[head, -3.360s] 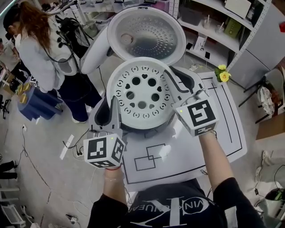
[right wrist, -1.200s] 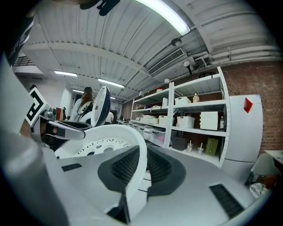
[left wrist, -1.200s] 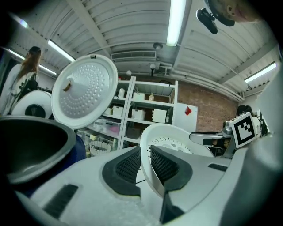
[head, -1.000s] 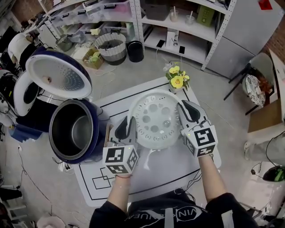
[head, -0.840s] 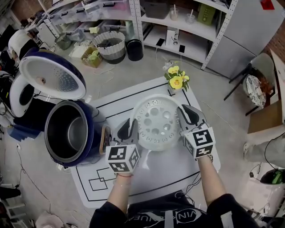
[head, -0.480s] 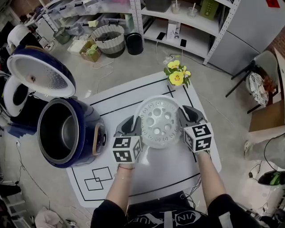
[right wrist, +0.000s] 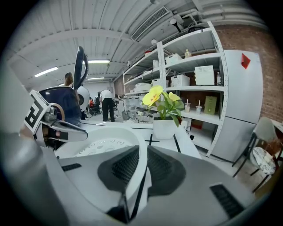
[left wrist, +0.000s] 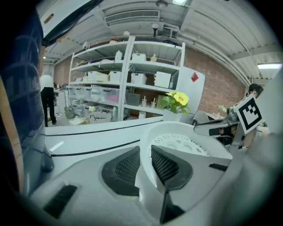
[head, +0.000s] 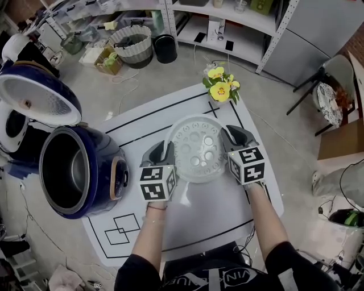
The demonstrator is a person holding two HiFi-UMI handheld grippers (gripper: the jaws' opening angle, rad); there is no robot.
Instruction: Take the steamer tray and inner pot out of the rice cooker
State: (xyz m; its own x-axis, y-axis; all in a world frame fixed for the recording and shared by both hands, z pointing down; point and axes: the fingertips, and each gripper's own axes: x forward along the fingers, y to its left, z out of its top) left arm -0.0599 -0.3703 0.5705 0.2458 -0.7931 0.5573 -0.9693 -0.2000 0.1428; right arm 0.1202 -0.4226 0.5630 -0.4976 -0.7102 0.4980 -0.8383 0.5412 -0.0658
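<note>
The white perforated steamer tray sits low over the white table mat, held from both sides. My left gripper is shut on the tray's left rim, and my right gripper is shut on its right rim. In each gripper view the thin white wall runs between the two dark pads. The dark blue rice cooker stands at the mat's left edge with its lid raised, and the metal inner pot shows inside it.
A white pot of yellow flowers stands at the mat's far edge, just beyond the tray. Metal shelving and floor clutter, including a basket, lie behind. A chair stands at the right.
Both grippers carried the steamer tray from the cooker to the right over the mat and lowered it toward the table. The grips have not changed.
</note>
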